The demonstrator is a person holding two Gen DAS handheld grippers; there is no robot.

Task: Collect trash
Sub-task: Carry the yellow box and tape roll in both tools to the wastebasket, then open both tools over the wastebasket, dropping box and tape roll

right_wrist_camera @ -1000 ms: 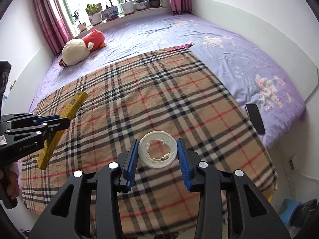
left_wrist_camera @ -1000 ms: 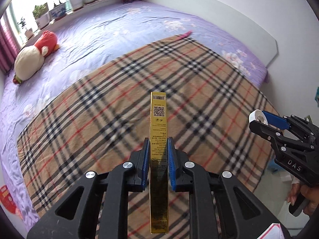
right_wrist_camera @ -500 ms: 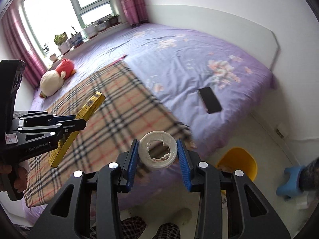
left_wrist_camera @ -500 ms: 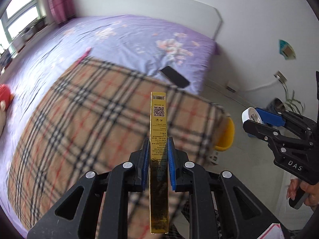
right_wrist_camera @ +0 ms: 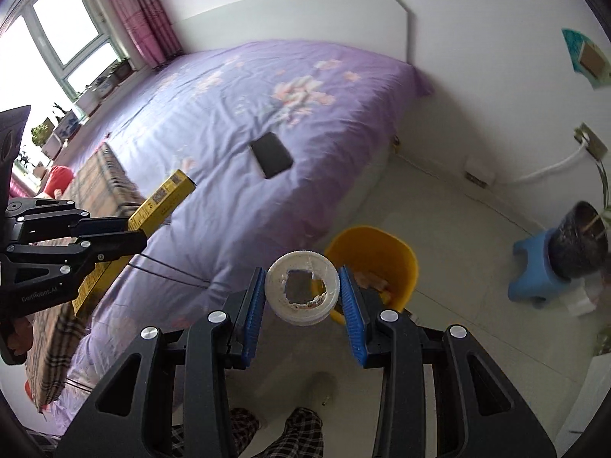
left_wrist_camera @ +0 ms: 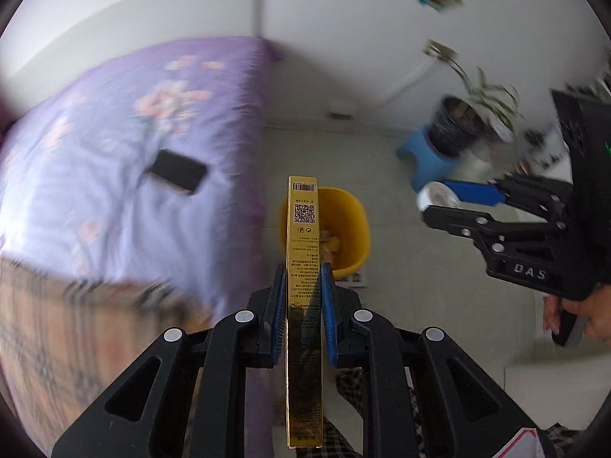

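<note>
My left gripper (left_wrist_camera: 303,271) is shut on a long gold box (left_wrist_camera: 303,305) with a QR code, held upright between the blue pads; it also shows in the right wrist view (right_wrist_camera: 152,206). My right gripper (right_wrist_camera: 303,278) is shut on a white round lid (right_wrist_camera: 303,292) with a torn foil centre; that gripper shows in the left wrist view (left_wrist_camera: 446,206). A yellow bin (left_wrist_camera: 343,225) stands on the floor by the bed corner, directly beyond the gold box; in the right wrist view the bin (right_wrist_camera: 376,252) is just behind the lid, with some scraps inside.
The bed with a purple floral sheet (right_wrist_camera: 267,114) and a plaid blanket (left_wrist_camera: 57,324) fills the left. A black phone (right_wrist_camera: 272,154) lies on the sheet. A blue stool (right_wrist_camera: 542,271) with a dark plant pot (right_wrist_camera: 578,244) stands at right on the pale floor.
Both grippers have swung right from over the plaid blanket toward the bed's corner and floor. The yellow bin now sits close in front of both held items.
</note>
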